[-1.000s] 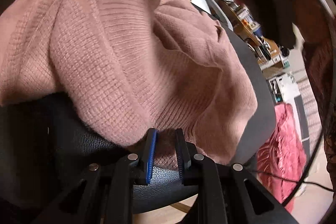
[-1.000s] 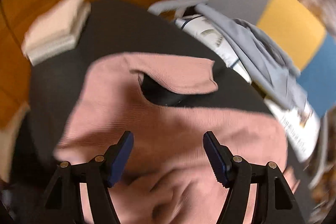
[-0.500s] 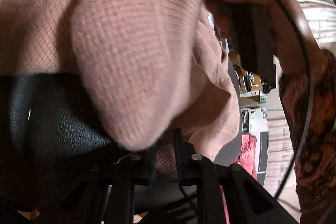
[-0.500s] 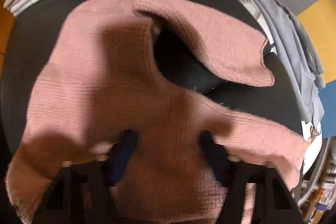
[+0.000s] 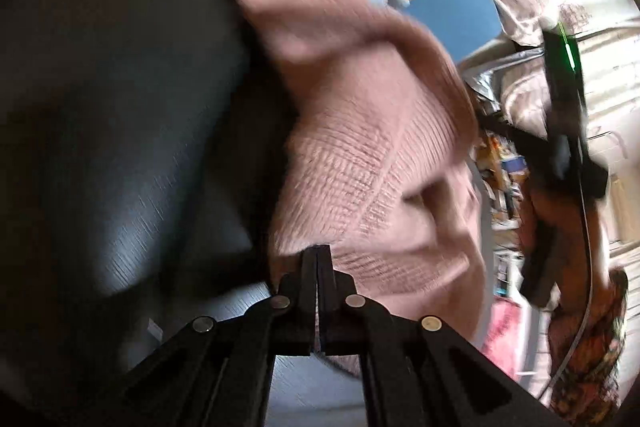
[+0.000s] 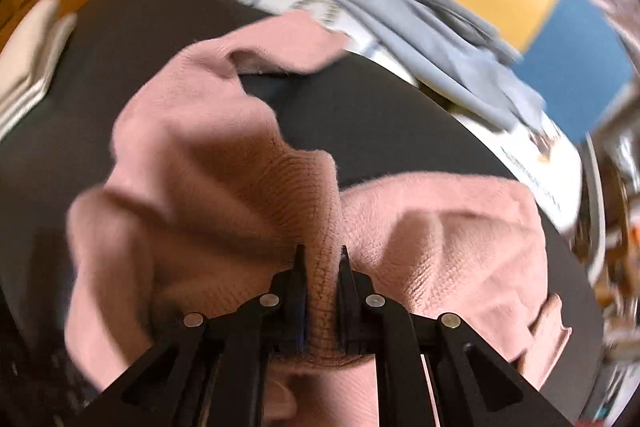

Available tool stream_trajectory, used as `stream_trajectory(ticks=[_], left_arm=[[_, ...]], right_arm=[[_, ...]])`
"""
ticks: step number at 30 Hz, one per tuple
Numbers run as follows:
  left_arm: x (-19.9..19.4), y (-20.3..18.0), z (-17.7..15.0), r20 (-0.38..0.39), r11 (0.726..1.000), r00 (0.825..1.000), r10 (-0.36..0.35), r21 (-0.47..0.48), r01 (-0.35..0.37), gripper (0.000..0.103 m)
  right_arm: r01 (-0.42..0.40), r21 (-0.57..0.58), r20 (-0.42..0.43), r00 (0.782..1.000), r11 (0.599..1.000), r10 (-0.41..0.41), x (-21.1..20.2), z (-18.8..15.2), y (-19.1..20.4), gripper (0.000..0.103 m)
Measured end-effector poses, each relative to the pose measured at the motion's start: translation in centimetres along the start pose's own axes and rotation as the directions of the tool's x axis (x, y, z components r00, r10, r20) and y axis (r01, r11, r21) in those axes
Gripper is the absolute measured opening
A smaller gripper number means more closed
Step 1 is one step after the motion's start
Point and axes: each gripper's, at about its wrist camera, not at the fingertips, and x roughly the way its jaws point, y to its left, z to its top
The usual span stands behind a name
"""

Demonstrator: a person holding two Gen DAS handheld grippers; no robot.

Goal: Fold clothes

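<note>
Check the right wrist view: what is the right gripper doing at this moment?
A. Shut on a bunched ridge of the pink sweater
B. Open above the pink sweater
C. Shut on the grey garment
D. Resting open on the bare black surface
A: the right gripper has its jaws drawn close with a ribbed fold of the pink sweater pinched between them; the grey garment lies farther back, untouched.

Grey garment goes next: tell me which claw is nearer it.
Right, probably. The right claw pinches the pink sweater facing the grey garment; the left claw pinches it farther back.
</note>
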Motion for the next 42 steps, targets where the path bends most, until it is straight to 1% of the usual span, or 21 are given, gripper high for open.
stream_trajectory(ticks=[1, 2, 4, 6, 7, 10, 13, 15, 17, 18, 19, 22, 24, 27, 29, 32, 34, 35, 39, 40, 42], left_arm=[[-0.1, 0.0, 0.6, 0.02, 0.999, 0.999, 0.033, 0.018, -0.034, 0.0], [0.0, 0.0, 1.3, 0.044, 0.995, 0.995, 0.085, 0.047, -0.087, 0.0], [0.4, 0.1, 2.8, 0.085, 0.98, 0.982, 0.171, 0.088, -0.178, 0.0], [1.4, 0.7, 4.0, 0.079, 0.979, 0.979, 0.188, 0.069, -0.194, 0.0], [1.7, 0.6, 4.1, 0.073, 0.98, 0.981, 0.182, 0.07, -0.187, 0.0], [1.3, -1.4, 1.6, 0.045, 0.988, 0.995, 0.085, 0.129, -0.09, 0.0], [0.9, -3.4, -0.8, 0.01, 0.983, 1.0, -0.011, 0.184, 0.009, 0.002], [0.7, -4.7, -2.4, -0.016, 0.973, 0.997, -0.075, 0.218, 0.076, 0.017], [0.4, -6.0, -4.1, -0.044, 0.957, 0.99, -0.137, 0.251, 0.143, 0.017], [0.3, -6.6, -5.1, -0.065, 0.95, 0.986, -0.155, 0.262, 0.167, 0.019], [0.3, -6.9, -6.4, -0.096, 0.948, 0.984, -0.151, 0.268, 0.172, 0.02], [0.3, -7.2, -9.8, -0.187, 0.942, 0.973, -0.134, 0.282, 0.184, 0.02], [0.7, -7.1, -10.9, -0.216, 0.942, 0.971, -0.105, 0.292, 0.166, 0.02], [2.3, -8.8, -10.1, -0.217, 0.946, 0.975, -0.052, 0.301, 0.118, 0.02], [3.0, -10.2, -10.3, -0.235, 0.938, 0.971, -0.035, 0.327, 0.113, 0.02], [3.6, -11.5, -11.1, -0.305, 0.918, 0.952, -0.026, 0.369, 0.143, 0.023], [3.6, -11.5, -11.6, -0.338, 0.914, 0.941, -0.002, 0.382, 0.138, 0.023], [3.6, -11.4, -11.8, -0.342, 0.914, 0.939, 0.014, 0.384, 0.127, 0.023], [3.9, -11.7, -11.9, -0.311, 0.917, 0.948, 0.066, 0.393, 0.065, 0.023], [4.2, -12.1, -11.9, -0.294, 0.909, 0.952, 0.088, 0.415, 0.044, 0.023], [4.6, -13.8, -12.5, -0.214, 0.859, 0.962, 0.166, 0.511, -0.035, 0.023]], right_arm=[[-0.006, 0.032, -0.005, 1.0, 0.999, 0.006, -0.4, -0.9, -1.0, 0.011], [-0.011, 0.064, -0.01, 1.0, 0.998, 0.012, -0.8, -1.9, -2.0, 0.011], [-0.022, 0.128, -0.018, 1.0, 0.992, 0.025, -1.6, -3.7, -4.1, 0.011], [-0.032, 0.192, -0.026, 0.999, 0.981, 0.038, -2.4, -5.6, -6.1, 0.011], [-0.047, 0.225, -0.026, 0.998, 0.973, 0.054, -2.7, -6.7, -6.9, 0.011], [-0.122, 0.33, -0.003, 0.991, 0.936, 0.13, -3.2, -10.2, -8.2, 0.011], [-0.171, 0.415, 0.046, 0.985, 0.893, 0.167, -3.1, -12.9, -9.2, 0.011], [-0.2, 0.47, 0.089, 0.98, 0.859, 0.179, -2.9, -14.0, -9.8, 0.011], [-0.221, 0.504, 0.117, 0.975, 0.835, 0.188, -3.1, -15.0, -9.3, 0.011], [-0.224, 0.51, 0.125, 0.975, 0.831, 0.186, -3.0, -15.1, -9.2, 0.011], [-0.217, 0.502, 0.126, 0.976, 0.837, 0.178, -2.9, -15.0, -9.2, 0.011], [-0.191, 0.478, 0.119, 0.981, 0.857, 0.152, -2.7, -15.5, -8.1, 0.011], [-0.179, 0.466, 0.114, 0.983, 0.867, 0.142, -2.4, -15.3, -7.7, 0.011], [-0.189, 0.478, 0.121, 0.981, 0.858, 0.149, -1.9, -15.6, -7.4, 0.011], [-0.2, 0.489, 0.127, 0.979, 0.849, 0.158, -1.9, -15.4, -7.7, 0.011], [-0.207, 0.497, 0.13, 0.978, 0.843, 0.163, -1.7, -15.4, -7.8, 0.011], [-0.21, 0.502, 0.132, 0.977, 0.839, 0.166, -1.6, -15.3, -7.7, 0.011], [-0.211, 0.504, 0.132, 0.977, 0.837, 0.167, -1.5, -15.2, -7.7, 0.011], [-0.197, 0.488, 0.125, 0.98, 0.85, 0.155, -1.5, -15.1, -7.5, 0.011], [-0.192, 0.483, 0.121, 0.981, 0.854, 0.151, -1.5, -15.0, -7.4, 0.011], [-0.181, 0.473, 0.114, 0.983, 0.862, 0.143, -1.4, -14.8, -7.2, 0.011]])
